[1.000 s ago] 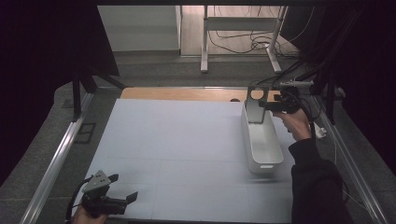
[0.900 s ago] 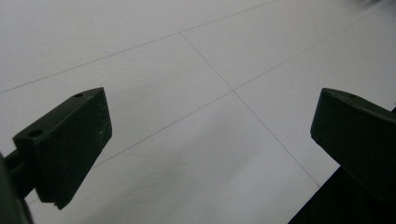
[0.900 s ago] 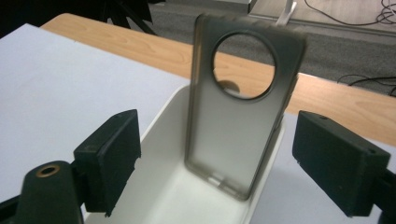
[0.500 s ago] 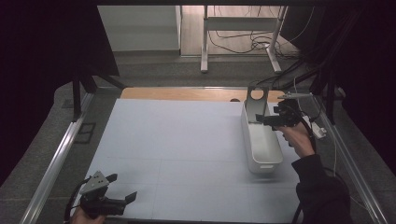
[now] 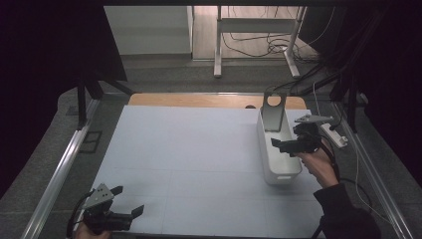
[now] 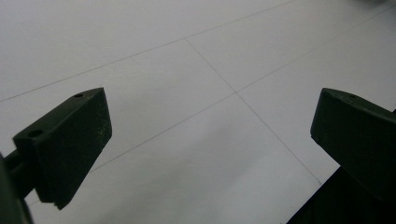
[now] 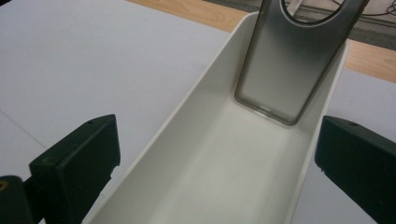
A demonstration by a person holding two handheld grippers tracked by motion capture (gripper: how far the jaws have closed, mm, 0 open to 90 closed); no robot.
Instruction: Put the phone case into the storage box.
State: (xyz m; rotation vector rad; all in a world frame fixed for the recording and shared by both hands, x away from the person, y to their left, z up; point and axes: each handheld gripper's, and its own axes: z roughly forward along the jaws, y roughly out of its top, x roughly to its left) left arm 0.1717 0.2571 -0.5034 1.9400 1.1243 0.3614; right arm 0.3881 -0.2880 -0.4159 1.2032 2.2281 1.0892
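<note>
A long white bin point(image 5: 268, 164) lies on the right side of the white mat. A translucent grey phone case point(image 5: 273, 113) with a round cut-out leans upright against the bin's far end. My right gripper point(image 5: 279, 145) hovers over the bin's right rim and middle, pointing left. In the right gripper view its jaws point(image 7: 219, 158) stand wide apart, looking along the bin point(image 7: 205, 154) at the case point(image 7: 289, 70); they have just been opening and grip nothing. My left gripper point(image 5: 128, 200) rests open at the mat's near left corner, its jaws point(image 6: 210, 140) over bare mat.
A wooden strip point(image 5: 199, 101) runs along the mat's far edge. Metal rails point(image 5: 59, 169) flank the table on both sides. A white power strip point(image 5: 334, 135) and cables lie right of the bin. A desk frame point(image 5: 219, 45) stands beyond the table.
My right gripper has drawn back from the bin's far end toward the person, its jaws spreading apart. The phone case stays leaning in the bin. The left gripper has not moved.
</note>
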